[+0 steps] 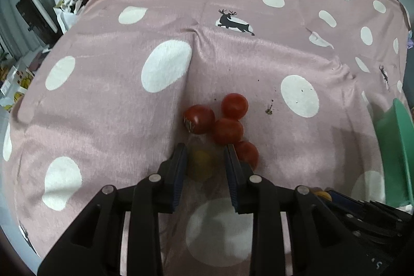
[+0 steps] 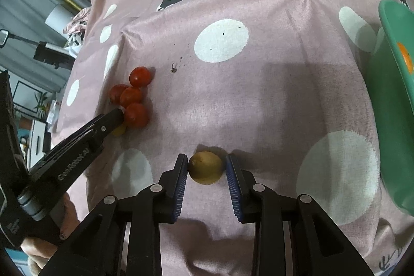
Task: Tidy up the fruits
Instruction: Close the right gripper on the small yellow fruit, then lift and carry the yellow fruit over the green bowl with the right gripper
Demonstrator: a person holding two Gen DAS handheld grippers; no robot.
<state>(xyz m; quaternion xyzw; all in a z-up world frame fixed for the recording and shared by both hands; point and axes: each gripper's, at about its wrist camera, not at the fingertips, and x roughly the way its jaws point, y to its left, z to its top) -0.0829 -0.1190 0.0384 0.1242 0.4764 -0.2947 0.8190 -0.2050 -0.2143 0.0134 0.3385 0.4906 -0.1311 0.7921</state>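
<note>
Several red cherry tomatoes [image 1: 227,131] lie in a cluster on the pink dotted cloth [image 1: 103,107]. My left gripper [image 1: 205,154] stands open just below them, around a small blurred yellow fruit [image 1: 200,164] that is narrower than the gap. The right wrist view shows the same tomatoes [image 2: 130,96], with the left gripper [image 2: 120,119] tipped against the lowest one and that yellow fruit [image 2: 119,131] peeking out beneath. My right gripper [image 2: 207,159] is open around a second yellow fruit [image 2: 205,167] resting on the cloth; the left pad is at its skin and the right pad stands slightly off.
A green bowl [image 2: 383,107] stands at the right with something orange [image 2: 405,57] inside; its rim [image 1: 396,146] also shows at the left view's right edge. A small dark stem scrap [image 2: 173,69] lies on the cloth. A hand [image 2: 38,250] holds the left gripper. Clutter lies beyond the cloth's left edge.
</note>
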